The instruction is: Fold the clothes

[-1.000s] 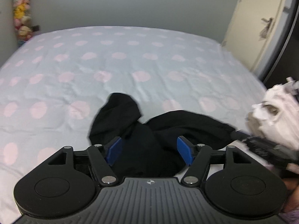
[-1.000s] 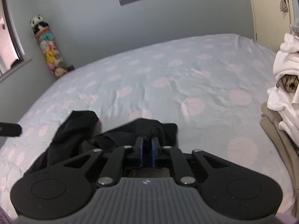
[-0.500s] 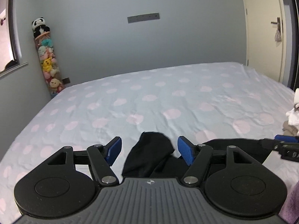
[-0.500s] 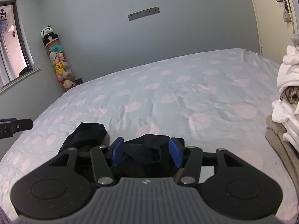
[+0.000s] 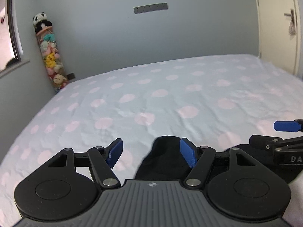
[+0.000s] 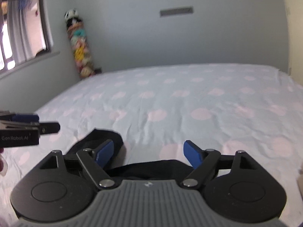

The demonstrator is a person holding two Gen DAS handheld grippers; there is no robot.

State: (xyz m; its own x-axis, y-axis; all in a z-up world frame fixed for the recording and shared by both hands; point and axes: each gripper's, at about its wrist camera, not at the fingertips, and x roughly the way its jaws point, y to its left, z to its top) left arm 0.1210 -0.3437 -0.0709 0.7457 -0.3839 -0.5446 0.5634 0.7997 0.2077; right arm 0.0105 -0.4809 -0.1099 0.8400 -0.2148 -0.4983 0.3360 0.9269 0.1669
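A black garment (image 5: 164, 158) lies crumpled on the near part of the bed, mostly hidden below both gripper bodies. In the right wrist view the black garment (image 6: 106, 138) shows as a lobe on the left and a flat edge across the middle. My left gripper (image 5: 151, 153) is open above it, nothing between the blue pads. My right gripper (image 6: 147, 153) is open too, holding nothing. Each gripper shows at the edge of the other's view: the right gripper (image 5: 284, 130), the left gripper (image 6: 28, 128).
The bed (image 5: 170, 98) has a pale blue sheet with pink dots and stretches far ahead. A column of plush toys (image 5: 50, 56) stands in the far left corner by a window (image 6: 20, 34). A door (image 5: 280, 24) is at the right.
My right gripper went from shut on the black garment to open, letting it go. Both grippers rose and tilted up, so the wall came into view. The clothes pile at the right left view.
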